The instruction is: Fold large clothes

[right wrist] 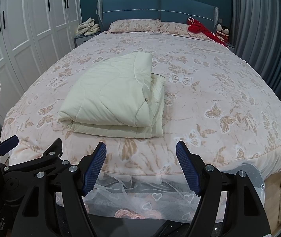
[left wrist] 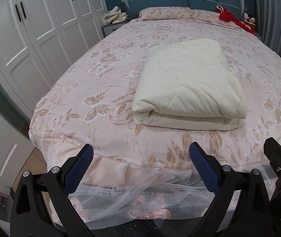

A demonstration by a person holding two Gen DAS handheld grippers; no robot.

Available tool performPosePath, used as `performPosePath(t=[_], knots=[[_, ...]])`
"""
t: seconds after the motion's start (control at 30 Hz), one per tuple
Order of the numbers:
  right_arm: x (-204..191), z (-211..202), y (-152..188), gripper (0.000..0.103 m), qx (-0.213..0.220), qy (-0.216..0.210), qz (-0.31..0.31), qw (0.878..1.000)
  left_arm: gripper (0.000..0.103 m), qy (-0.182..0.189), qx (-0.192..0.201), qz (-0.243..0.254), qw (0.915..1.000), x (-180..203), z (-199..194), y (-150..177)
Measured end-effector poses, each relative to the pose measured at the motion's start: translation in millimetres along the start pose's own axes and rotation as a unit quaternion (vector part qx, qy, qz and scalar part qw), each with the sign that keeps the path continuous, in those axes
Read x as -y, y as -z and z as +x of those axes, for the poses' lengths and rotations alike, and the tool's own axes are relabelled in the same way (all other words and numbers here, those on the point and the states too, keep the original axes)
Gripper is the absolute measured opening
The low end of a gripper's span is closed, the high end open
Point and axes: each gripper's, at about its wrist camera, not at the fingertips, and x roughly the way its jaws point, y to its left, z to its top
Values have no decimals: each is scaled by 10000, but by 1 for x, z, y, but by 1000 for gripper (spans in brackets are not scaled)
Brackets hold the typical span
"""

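I hold both grippers, left gripper [left wrist: 140, 154] and right gripper [right wrist: 141, 152], wide apart and empty at the bed's [left wrist: 120, 154] foot. The cream quilt [left wrist: 188, 86] lies folded. Grabbing only its top layer could undo that fold.

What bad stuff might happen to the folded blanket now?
The cream quilt is folded, but its right side has loose layers sticking out, so a nudge might make it slump open. Both the left gripper and right gripper hang open over the foot of the bed, right above the lace skirt, which could catch on a finger.

White wardrobe [left wrist: 31, 29], teal headboard [right wrist: 158, 7], grey curtains [right wrist: 259, 39], pink butterfly bedspread [right wrist: 209, 90].
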Motion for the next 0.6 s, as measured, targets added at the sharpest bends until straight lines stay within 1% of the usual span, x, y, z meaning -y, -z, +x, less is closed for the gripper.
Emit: performPosePath(t=[0.33, 0.43, 0.6], knots=[[-1, -1, 1, 72, 5, 5, -7, 10000, 95, -24, 11, 6, 10000, 1, -2, -1], [1, -1, -1, 72, 13, 23, -30, 10000, 95, -83, 19, 0, 10000, 2, -2, -1], [6, 0, -4, 72, 15, 42, -40, 10000, 94, -74, 17, -14, 10000, 7, -5, -3]])
